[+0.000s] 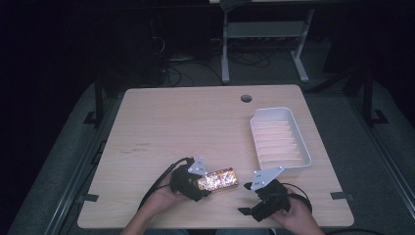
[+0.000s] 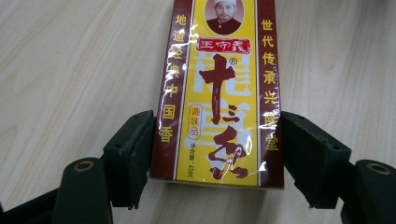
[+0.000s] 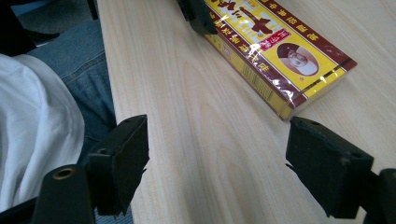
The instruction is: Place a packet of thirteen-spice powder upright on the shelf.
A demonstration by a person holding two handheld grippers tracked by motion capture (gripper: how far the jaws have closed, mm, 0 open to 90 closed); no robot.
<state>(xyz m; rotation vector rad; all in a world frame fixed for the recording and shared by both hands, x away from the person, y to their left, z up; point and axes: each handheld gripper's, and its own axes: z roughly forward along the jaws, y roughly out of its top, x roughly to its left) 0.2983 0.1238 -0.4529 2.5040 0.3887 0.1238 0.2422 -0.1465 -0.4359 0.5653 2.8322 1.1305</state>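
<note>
A flat yellow and dark red box (image 1: pixel 218 179) with Chinese lettering and a clear wrap lies on the wooden table (image 1: pixel 171 122) near the front edge. My left gripper (image 1: pixel 204 183) has taken the box's near end between its jaws. In the left gripper view both black pads (image 2: pixel 135 149) press against the long sides of the box (image 2: pixel 219 93). My right gripper (image 1: pixel 245 199) hangs open just right of the box with nothing between its fingers. In the right gripper view (image 3: pixel 217 140) bare wood lies between the jaws, with the box (image 3: pixel 275 51) farther off.
A white ribbed tray (image 1: pixel 254 128) stands at the right of the table, with nothing in it. A round cable hole (image 1: pixel 246 98) sits near the far edge. The person's jeans and white shirt (image 3: pixel 37 116) are beside the table's front edge.
</note>
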